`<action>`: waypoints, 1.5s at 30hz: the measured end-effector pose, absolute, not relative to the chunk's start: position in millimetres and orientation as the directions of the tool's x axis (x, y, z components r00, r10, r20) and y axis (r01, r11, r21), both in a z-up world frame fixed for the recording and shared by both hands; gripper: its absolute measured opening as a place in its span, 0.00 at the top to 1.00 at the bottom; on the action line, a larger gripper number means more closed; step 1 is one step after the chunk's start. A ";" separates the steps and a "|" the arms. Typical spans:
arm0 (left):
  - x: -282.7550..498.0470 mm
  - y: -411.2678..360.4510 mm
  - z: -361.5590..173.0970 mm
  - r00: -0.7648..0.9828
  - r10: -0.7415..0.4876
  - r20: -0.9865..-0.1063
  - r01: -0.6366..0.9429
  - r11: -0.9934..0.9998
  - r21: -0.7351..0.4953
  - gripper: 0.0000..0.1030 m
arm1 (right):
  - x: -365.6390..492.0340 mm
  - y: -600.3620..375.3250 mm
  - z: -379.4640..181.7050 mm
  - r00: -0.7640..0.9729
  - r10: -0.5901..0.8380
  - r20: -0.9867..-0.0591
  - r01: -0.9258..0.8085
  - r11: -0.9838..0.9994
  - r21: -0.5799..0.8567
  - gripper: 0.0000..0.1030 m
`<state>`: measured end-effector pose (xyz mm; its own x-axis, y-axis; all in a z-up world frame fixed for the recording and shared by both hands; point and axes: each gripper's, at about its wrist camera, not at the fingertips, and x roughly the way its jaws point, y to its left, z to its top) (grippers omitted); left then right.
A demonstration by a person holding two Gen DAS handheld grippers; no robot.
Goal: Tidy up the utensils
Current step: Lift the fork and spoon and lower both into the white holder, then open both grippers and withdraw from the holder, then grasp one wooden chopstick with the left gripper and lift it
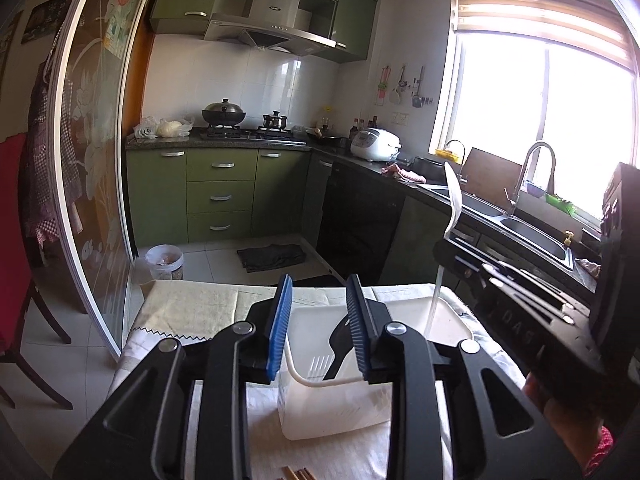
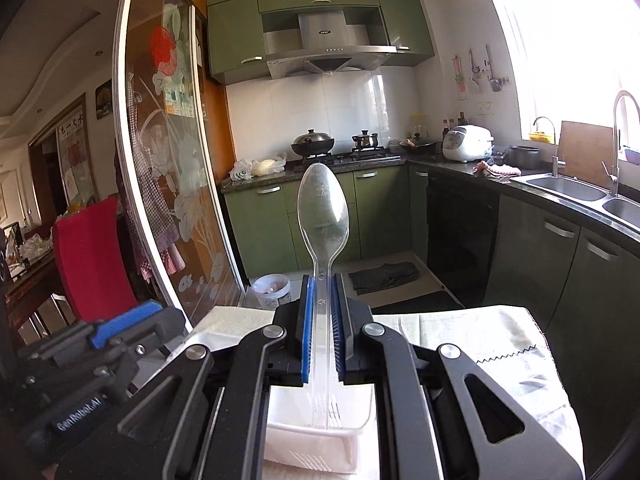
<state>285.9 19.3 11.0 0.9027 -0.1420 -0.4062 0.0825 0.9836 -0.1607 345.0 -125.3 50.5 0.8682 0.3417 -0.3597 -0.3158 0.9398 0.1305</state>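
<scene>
Chopstick tips point(image 1: 296, 473) lie on the cloth-covered table point(image 1: 192, 312) just short of the white plastic bin point(image 1: 448, 320), apparently not yet sorted. Above the bin, the left gripper point(image 1: 320, 320) hangs with jaws parted and empty; a black fork point(image 1: 340, 344) and clear fork point(image 1: 318, 368) already rest inside. Beside the bin, the right gripper point(image 2: 320, 328) clamps a clear plastic spoon point(image 2: 323, 208), bowl up. Beyond the bin stands a green-cabinet kitchen.

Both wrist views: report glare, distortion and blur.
Left wrist view: window blown out to white, sliding door frame bowed by the fisheye, right hand-held gripper dark against the light. Right wrist view: window overexposed too, clear spoon sharp, door frame curved.
</scene>
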 end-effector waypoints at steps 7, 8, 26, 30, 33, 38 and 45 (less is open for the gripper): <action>261.1 15.0 -0.2 0.855 -0.150 -0.496 0.090 0.986 -0.143 0.71 | 333.8 -116.3 16.5 0.849 0.334 -0.409 -0.324 0.941 0.095 0.90; 258.0 14.1 -1.6 0.848 -0.149 -0.509 0.090 0.986 -0.139 0.71 | 332.5 -115.4 13.9 0.844 0.338 -0.415 -0.330 0.939 0.094 0.90; 228.7 1.6 -77.4 0.478 -0.120 -0.870 -0.007 0.990 -0.140 0.67 | 189.9 -216.6 -1.7 0.809 0.393 -0.438 -0.292 0.914 0.281 0.71; 231.4 1.1 -99.9 0.371 -0.089 -0.924 -0.046 0.992 -0.114 0.67 | 164.8 -257.6 -24.3 0.775 0.417 -0.475 -0.244 0.890 0.385 0.71; 234.3 -1.9 -109.5 0.310 -0.056 -0.949 -0.071 0.994 -0.082 0.67 | 152.9 -281.5 -35.9 0.755 0.442 -0.485 -0.221 0.867 0.447 0.70; 238.8 -5.0 -122.7 0.235 -0.037 -0.971 -0.114 0.991 -0.065 0.72 | 141.1 -301.8 -40.2 0.748 0.464 -0.475 -0.219 0.848 0.483 0.64; 245.6 -7.8 -130.4 0.202 -0.008 -0.979 -0.144 0.989 -0.038 0.76 | 136.5 -310.5 -30.0 0.755 0.470 -0.458 -0.227 0.842 0.489 0.64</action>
<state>245.6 -7.8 -130.4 0.2024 -0.0078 -0.9793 -0.1443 0.9888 -0.0377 136.5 -310.5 -30.0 0.7546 0.4695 -0.4584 -0.2272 0.8423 0.4888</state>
